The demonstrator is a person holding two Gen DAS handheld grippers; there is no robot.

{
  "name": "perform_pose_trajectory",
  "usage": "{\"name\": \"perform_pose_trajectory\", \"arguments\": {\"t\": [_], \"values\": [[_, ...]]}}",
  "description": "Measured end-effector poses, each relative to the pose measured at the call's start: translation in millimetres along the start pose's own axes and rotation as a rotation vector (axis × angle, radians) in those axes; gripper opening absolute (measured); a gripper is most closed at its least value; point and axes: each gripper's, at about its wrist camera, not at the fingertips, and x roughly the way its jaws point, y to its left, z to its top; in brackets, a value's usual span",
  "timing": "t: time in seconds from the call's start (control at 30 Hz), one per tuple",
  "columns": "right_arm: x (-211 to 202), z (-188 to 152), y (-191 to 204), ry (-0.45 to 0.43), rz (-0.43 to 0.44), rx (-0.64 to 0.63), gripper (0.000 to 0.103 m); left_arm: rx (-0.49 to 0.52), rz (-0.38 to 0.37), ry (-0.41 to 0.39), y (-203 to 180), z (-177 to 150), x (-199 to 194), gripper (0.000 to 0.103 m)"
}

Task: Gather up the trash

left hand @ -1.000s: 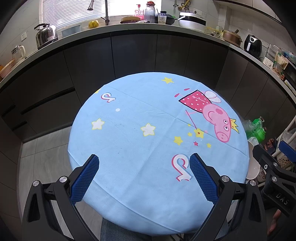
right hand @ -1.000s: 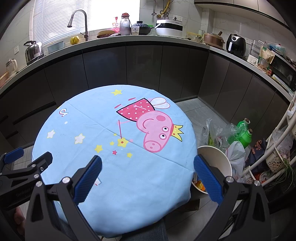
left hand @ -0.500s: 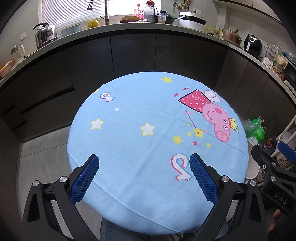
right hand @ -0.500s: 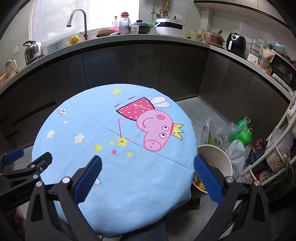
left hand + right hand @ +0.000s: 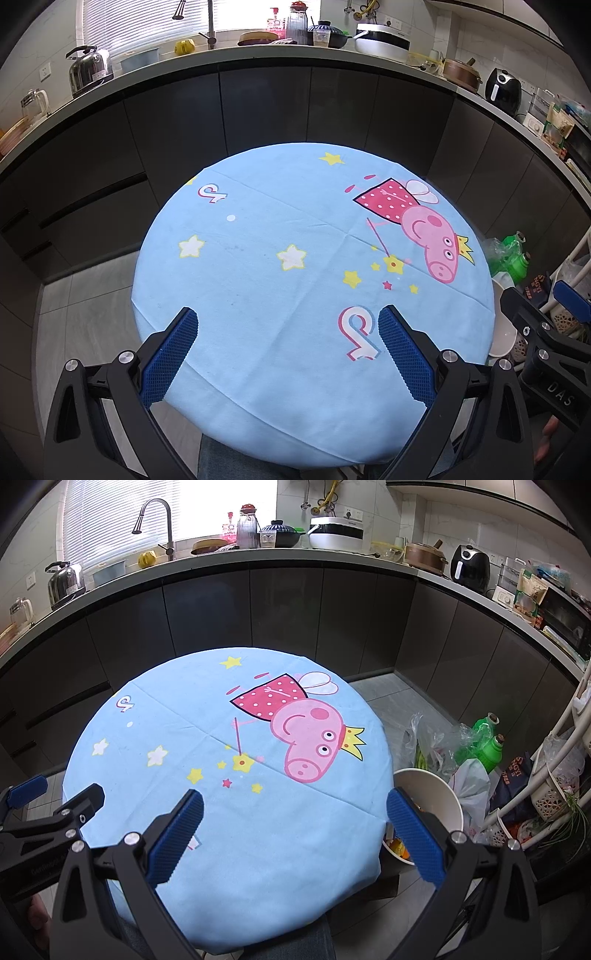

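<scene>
A round table with a light blue cartoon-pig cloth (image 5: 295, 258) fills both views (image 5: 221, 775); I see no loose trash on it. A white bin (image 5: 436, 794) stands on the floor at the table's right edge, with orange scraps at its bottom; its rim shows in the left wrist view (image 5: 504, 336). My left gripper (image 5: 286, 332) is open and empty over the table's near edge. My right gripper (image 5: 295, 812) is open and empty over the near right part of the table, left of the bin.
Green bottles (image 5: 484, 746) and plastic bags (image 5: 436, 738) lie on the floor behind the bin. A white wire rack (image 5: 554, 768) stands at the right. Dark cabinets and a cluttered counter (image 5: 295, 557) curve behind the table.
</scene>
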Motion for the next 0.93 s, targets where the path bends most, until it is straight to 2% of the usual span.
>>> {"name": "perform_pose_trajectory", "arguments": {"t": [0.93], "values": [[0.3, 0.1, -0.5, 0.001, -0.001, 0.0, 0.1, 0.008, -0.01, 0.006, 0.2, 4.7, 4.5, 0.094]]}}
